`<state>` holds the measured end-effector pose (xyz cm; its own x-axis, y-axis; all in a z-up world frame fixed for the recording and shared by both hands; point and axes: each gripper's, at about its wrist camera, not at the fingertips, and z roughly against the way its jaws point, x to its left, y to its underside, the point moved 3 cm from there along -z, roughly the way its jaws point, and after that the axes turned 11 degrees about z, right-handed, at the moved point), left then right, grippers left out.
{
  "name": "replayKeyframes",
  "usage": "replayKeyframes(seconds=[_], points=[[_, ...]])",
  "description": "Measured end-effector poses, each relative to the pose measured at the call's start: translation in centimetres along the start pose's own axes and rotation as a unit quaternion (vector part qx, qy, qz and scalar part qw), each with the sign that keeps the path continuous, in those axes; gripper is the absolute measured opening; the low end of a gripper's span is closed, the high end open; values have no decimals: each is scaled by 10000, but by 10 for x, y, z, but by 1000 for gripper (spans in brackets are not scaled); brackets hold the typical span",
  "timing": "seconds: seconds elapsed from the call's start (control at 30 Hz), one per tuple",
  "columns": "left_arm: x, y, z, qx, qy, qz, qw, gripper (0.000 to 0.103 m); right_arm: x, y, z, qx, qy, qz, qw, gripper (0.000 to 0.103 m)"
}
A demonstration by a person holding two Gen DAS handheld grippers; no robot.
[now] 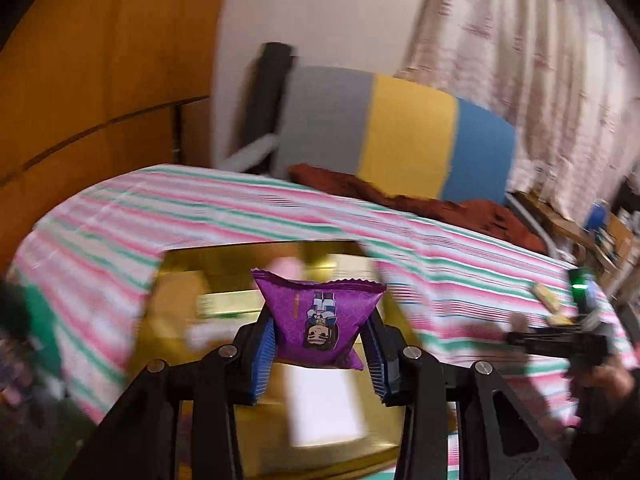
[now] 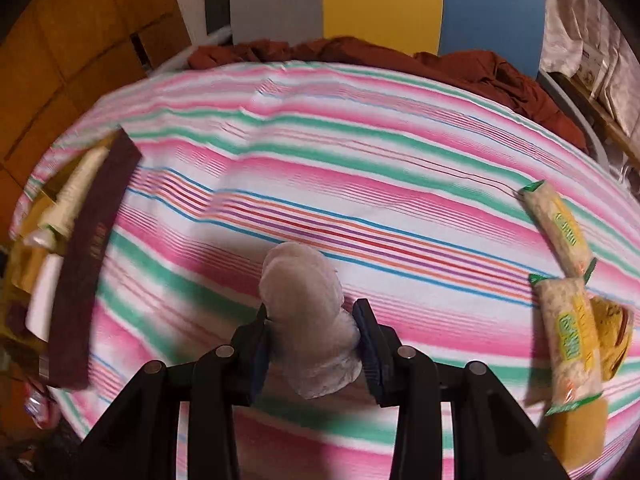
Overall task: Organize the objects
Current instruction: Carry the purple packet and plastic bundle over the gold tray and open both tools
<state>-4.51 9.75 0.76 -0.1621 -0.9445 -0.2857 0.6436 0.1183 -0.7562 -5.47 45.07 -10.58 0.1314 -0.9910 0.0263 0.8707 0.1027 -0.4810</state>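
The pink, green and white striped cloth (image 2: 360,152) covers the whole surface, its weave soft and lightly creased, with a broad bare stretch ahead of the right claw (image 2: 314,332) up to the far edge where a rumpled rust-red fabric (image 2: 500,72) lies. Beyond that edge stands a flat panel in grey, yellow and blue bands (image 2: 380,0). Left of the right claw sits a box with a dark maroon wall (image 2: 92,248), wrapped items inside; under and ahead of the left claw (image 1: 320,332) its shiny gold interior (image 1: 176,312) shows, blurred. To the right claw's right, near the cloth's edge, lie two long crinkly biscuit packets with green ends (image 2: 560,228), almost end to end. The right claw is closed partway on a pale, translucent wrapped lump (image 2: 308,312), squeezed at its waist. The left claw pinches a glossy purple snack pouch with a cartoon figure (image 1: 320,316), held above the box, its crimped edge away from the claw.
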Motion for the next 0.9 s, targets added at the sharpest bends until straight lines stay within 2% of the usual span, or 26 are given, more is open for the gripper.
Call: replayKeyframes(seconds=[0.2,0.43,0.57,0.73,0.9], points=[[56,1,-6,-29,-614,331,9976,41,57,-11,33,-580,-679,14,9960,38],[86,9,-15,46,-881,568,9945,41,135,-32,57,-905,-1269,560,9862,38],[89,9,-17,88,-857,584,9946,41,171,-39,57,-912,-1389,876,9822,38],[93,12,-19,129,-856,602,9944,42,196,-41,47,-773,-1458,1013,9811,38],[99,17,-22,235,-870,673,9937,50,213,-43,35,-631,-1377,1098,9823,40]])
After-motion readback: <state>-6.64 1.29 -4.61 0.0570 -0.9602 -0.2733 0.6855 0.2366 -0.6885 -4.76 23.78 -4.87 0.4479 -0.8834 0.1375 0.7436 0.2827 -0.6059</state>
